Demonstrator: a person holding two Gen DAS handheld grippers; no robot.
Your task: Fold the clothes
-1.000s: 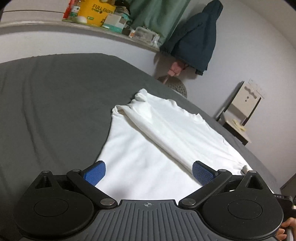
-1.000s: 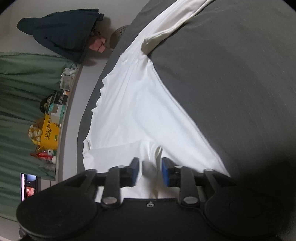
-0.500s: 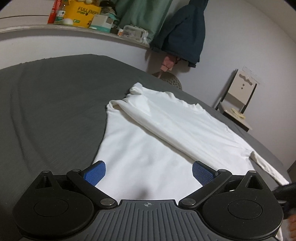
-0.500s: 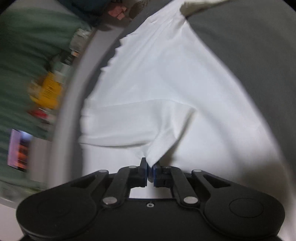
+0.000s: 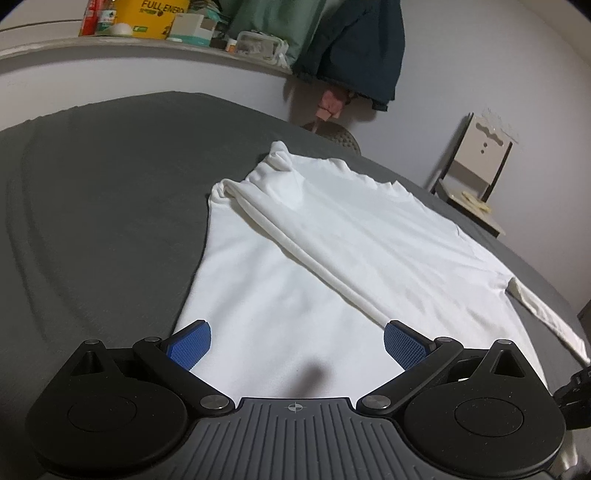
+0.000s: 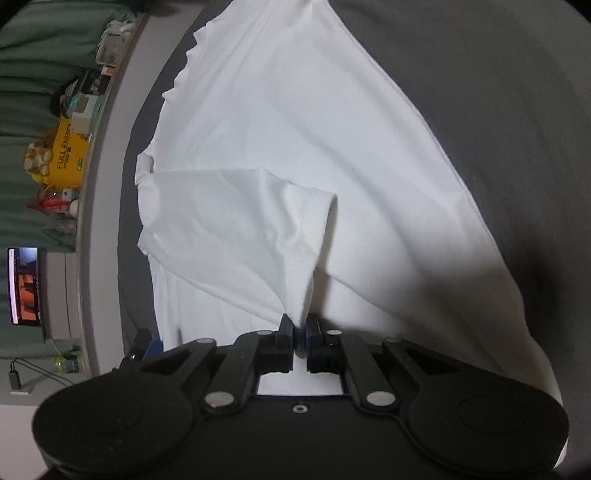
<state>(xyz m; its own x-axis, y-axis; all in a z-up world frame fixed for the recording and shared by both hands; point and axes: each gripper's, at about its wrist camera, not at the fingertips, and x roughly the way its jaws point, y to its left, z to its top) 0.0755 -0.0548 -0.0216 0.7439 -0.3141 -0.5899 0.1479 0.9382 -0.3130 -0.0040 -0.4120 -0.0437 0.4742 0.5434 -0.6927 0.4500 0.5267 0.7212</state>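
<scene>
- Right hand-held gripper [image 6: 300,334]: jaws pinching a lifted sleeve of the white shirt [image 6: 295,147].
- Left hand-held gripper [image 5: 297,341]: jaws spread, shirt hem between them, on the grey bed [image 5: 92,203].

One white shirt [image 5: 332,258] lies on one grey bed [image 5: 92,221]; two grippers, the left [image 5: 297,341] and the right [image 6: 299,332]; one dark jacket [image 5: 362,55] hanging; one yellow box [image 5: 159,16]; one chair [image 5: 476,177]; one lit screen [image 6: 24,286]
</scene>
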